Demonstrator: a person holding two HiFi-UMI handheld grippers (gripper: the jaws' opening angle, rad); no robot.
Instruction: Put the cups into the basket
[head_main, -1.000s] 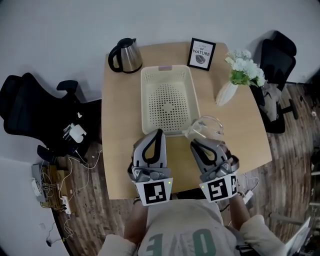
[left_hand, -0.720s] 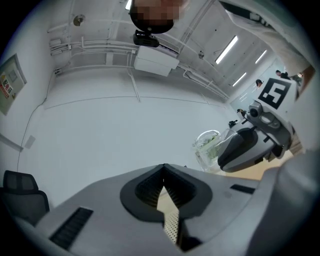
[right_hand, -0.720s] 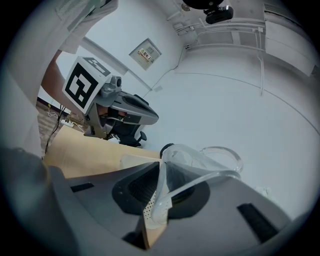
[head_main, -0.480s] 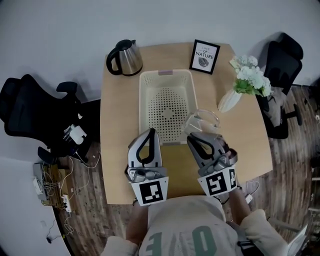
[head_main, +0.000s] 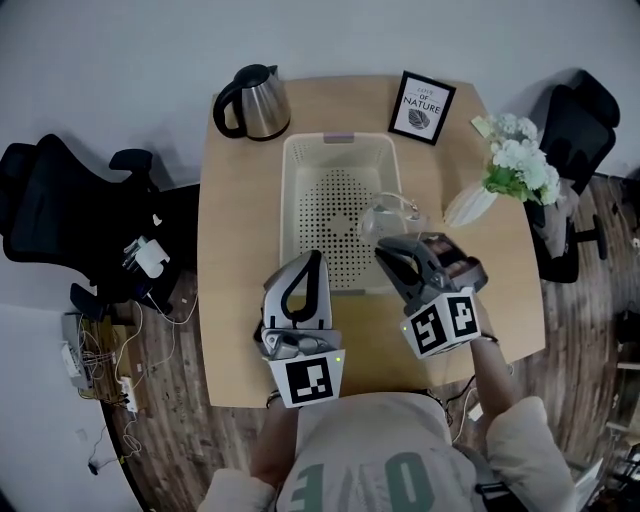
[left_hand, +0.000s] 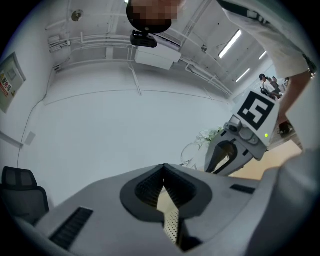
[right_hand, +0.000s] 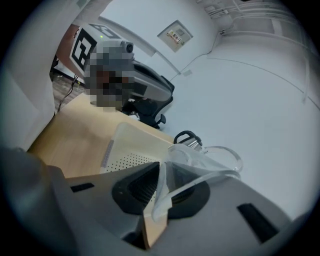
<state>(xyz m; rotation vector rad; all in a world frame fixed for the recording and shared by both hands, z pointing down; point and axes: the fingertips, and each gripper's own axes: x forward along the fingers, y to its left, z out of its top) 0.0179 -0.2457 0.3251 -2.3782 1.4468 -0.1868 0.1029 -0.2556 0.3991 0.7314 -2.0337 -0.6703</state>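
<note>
A clear glass cup (head_main: 390, 217) hangs tilted over the right side of the cream perforated basket (head_main: 312, 160). My right gripper (head_main: 384, 246) is shut on the cup's rim. In the right gripper view the cup's wall (right_hand: 210, 161) is pinched between the jaws of that gripper (right_hand: 161, 169), with the basket (right_hand: 125, 145) below and ahead. My left gripper (head_main: 316, 259) hovers at the basket's near edge, shut and holding nothing. The left gripper view shows its tips (left_hand: 163, 169) touching, and the right gripper (left_hand: 234, 146) with the cup (left_hand: 192, 155) off to the right.
On the far side of the wooden table (head_main: 230, 250) stand a steel kettle (head_main: 252, 103), a framed picture (head_main: 422, 107) and a white vase of flowers (head_main: 505, 170). Black office chairs (head_main: 60, 215) (head_main: 575, 120) flank the table. Cables lie on the floor at the left.
My right gripper has carried the cup left and away from me, from beside the basket's near right corner to over its right side. The left gripper has hardly moved.
</note>
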